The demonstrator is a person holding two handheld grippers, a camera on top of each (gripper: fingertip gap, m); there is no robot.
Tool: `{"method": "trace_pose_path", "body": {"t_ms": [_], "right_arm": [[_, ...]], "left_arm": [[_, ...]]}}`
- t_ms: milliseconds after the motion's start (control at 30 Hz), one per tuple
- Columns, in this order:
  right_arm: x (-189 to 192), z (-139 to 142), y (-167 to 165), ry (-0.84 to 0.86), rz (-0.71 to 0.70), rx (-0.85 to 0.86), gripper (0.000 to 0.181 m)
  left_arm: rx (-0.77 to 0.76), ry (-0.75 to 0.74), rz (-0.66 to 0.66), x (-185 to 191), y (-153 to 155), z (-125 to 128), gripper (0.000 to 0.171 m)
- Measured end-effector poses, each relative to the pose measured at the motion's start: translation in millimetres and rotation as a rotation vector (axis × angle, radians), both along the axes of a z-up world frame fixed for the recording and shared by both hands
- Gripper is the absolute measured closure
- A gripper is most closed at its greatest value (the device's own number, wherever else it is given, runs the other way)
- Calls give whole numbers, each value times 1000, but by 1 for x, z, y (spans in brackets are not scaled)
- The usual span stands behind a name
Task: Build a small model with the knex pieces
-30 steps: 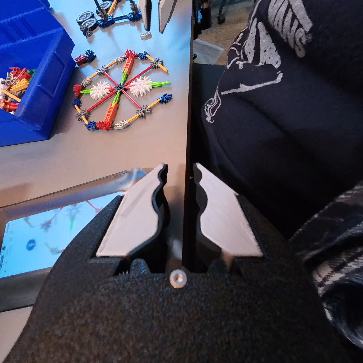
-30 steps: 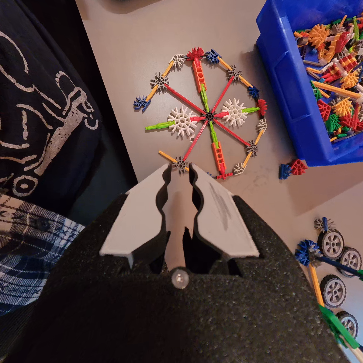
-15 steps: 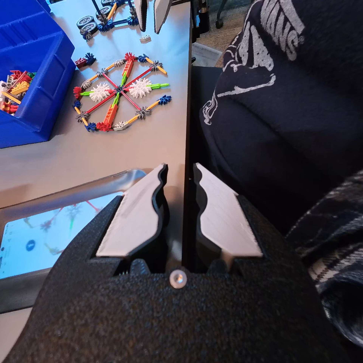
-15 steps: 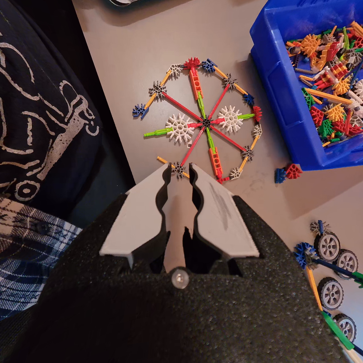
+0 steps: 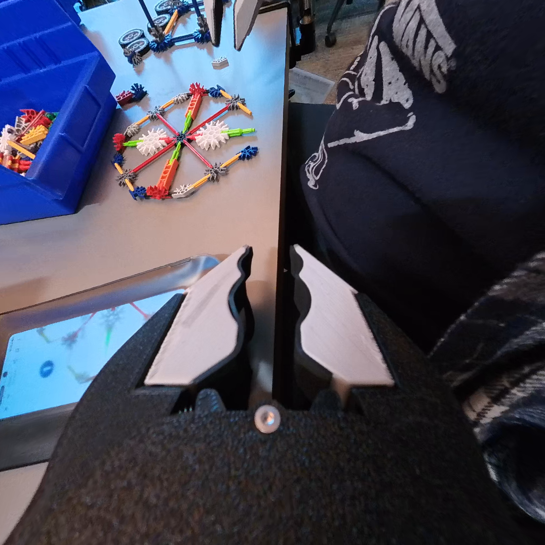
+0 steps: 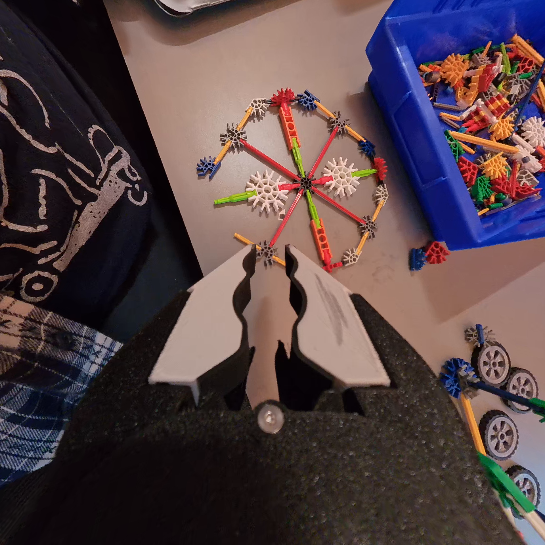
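Right gripper (image 6: 269, 250) narrowly parted, empty, tips flanking grey snowflake connector (image 6: 267, 251) on flat multicoloured rod-and-connector wheel (image 6: 306, 184); left gripper (image 5: 271, 250) narrowly parted, empty, over grey surface (image 5: 177, 236) edge

Our left gripper (image 5: 270, 253) has a black, grainy-textured body, two pale grey fingers (image 5: 203, 321) with wavy black inner edges, and a silver screw (image 5: 267, 418) at its centre. Our right gripper (image 6: 269, 250) is built alike; its right finger (image 6: 333, 318) bears a dark smudge. We wear a dark navy top with a pale grey print (image 5: 413, 97) and blue plaid sleeves (image 6: 32, 377).
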State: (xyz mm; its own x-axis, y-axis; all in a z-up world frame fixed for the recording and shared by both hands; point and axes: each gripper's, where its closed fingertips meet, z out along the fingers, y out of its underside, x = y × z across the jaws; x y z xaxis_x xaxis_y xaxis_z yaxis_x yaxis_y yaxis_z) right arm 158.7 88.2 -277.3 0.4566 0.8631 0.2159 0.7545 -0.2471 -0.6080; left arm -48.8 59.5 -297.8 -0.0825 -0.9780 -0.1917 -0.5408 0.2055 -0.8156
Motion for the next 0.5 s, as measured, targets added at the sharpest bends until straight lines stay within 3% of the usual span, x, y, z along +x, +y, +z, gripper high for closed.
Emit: {"method": "trace_pose_path", "body": {"t_ms": [500], "right_arm": [[-4,1,-12,35,16,12,160]], "left_arm": [[28,-24,9,1,-2,10,148]]}}
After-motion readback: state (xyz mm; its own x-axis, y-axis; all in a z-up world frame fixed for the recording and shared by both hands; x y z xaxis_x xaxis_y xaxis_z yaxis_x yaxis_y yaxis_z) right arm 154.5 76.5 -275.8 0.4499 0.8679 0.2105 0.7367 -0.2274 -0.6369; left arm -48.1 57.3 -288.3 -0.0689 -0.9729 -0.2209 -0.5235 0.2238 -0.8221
